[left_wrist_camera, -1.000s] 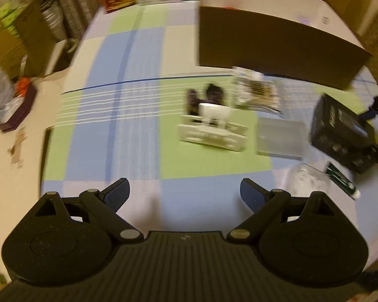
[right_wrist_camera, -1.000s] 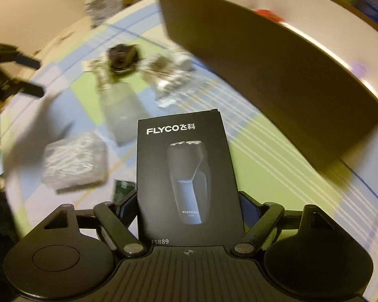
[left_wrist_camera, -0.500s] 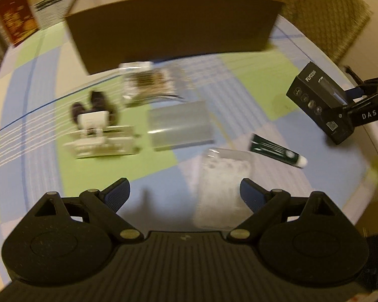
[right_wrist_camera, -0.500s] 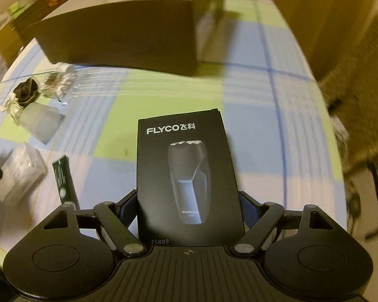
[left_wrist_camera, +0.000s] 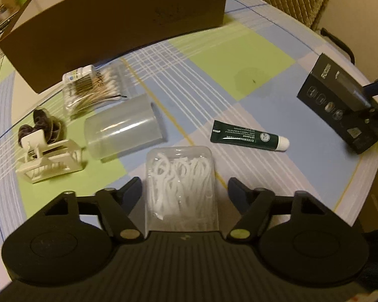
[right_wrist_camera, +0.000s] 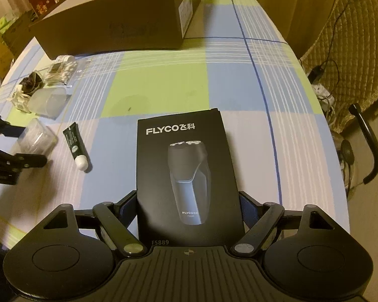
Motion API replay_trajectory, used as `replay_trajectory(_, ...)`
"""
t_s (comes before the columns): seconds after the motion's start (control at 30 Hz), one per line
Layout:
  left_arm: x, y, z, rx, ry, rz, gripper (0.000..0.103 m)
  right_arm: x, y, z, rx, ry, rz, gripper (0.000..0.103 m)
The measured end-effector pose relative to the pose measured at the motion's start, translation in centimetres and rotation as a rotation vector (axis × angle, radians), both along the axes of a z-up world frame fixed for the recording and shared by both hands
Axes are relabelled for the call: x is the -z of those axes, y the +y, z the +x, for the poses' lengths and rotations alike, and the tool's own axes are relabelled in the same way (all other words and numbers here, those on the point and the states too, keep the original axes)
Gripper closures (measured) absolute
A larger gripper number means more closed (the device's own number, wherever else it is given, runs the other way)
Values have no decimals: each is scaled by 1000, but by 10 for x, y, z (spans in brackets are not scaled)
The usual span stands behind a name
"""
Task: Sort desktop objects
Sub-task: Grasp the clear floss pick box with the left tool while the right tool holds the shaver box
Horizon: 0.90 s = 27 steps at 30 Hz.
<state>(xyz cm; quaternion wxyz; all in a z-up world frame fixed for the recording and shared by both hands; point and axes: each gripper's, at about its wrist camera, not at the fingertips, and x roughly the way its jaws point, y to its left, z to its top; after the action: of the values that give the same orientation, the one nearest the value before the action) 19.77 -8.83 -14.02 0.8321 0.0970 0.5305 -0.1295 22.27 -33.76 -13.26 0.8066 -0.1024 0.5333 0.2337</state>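
In the left wrist view, the left gripper (left_wrist_camera: 184, 188) is straddling a clear, round-cornered plastic floss box (left_wrist_camera: 180, 183) packed with white picks; its jaws have just been closing, the left finger (left_wrist_camera: 131, 188) sitting right at the box wall and the right one standing apart, so nothing is being gripped. Beyond it are lying a frosted cylindrical cup (left_wrist_camera: 123, 132) on its side, a glossy dark green tube (left_wrist_camera: 247, 139) with a white cap, a crinkly bag of cotton swabs (left_wrist_camera: 93, 88), a cream toothed hair clip (left_wrist_camera: 49, 161) and dark scrunchies (left_wrist_camera: 40, 128). A long brown cardboard carton (left_wrist_camera: 118, 22) is standing at the far side of the tablecloth (left_wrist_camera: 239, 58), a smooth check of blue, green and lilac with white stripes. In the right wrist view, the right gripper (right_wrist_camera: 187, 209) is clamping a matte black shaver box (right_wrist_camera: 186, 173) by its two long edges, holding it above the cloth. A quilted tan chair (right_wrist_camera: 347, 37) is standing off the table's right edge, with cables beside it.
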Motion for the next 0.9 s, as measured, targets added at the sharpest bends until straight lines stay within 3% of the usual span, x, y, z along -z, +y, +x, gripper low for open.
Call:
replay_trajectory(0.13,2,1,-2,-14,-15,-12,49,-1,0,-5,8,-18,14,23)
replay_trajectory(0.37,0,9,-11,-54,-25,1,49,0,3,-1,11,-41,28,16)
replay_trajectory(0.67,2,64,-39,-261,-7,5,49,11,13,13,0,-47,6,14)
replay_trajectory(0.7,2,70,-42,-284,-4,8,49,12,14,15,-5,-45,2,15)
replay_trajectory(0.73,2,76,-46,-305,-2,11,49,13,16,16,-9,-39,-14,26)
replay_trajectory(0.9,1,99,-56,-383,-2,37,50,15,27,16,-23,-38,-70,27)
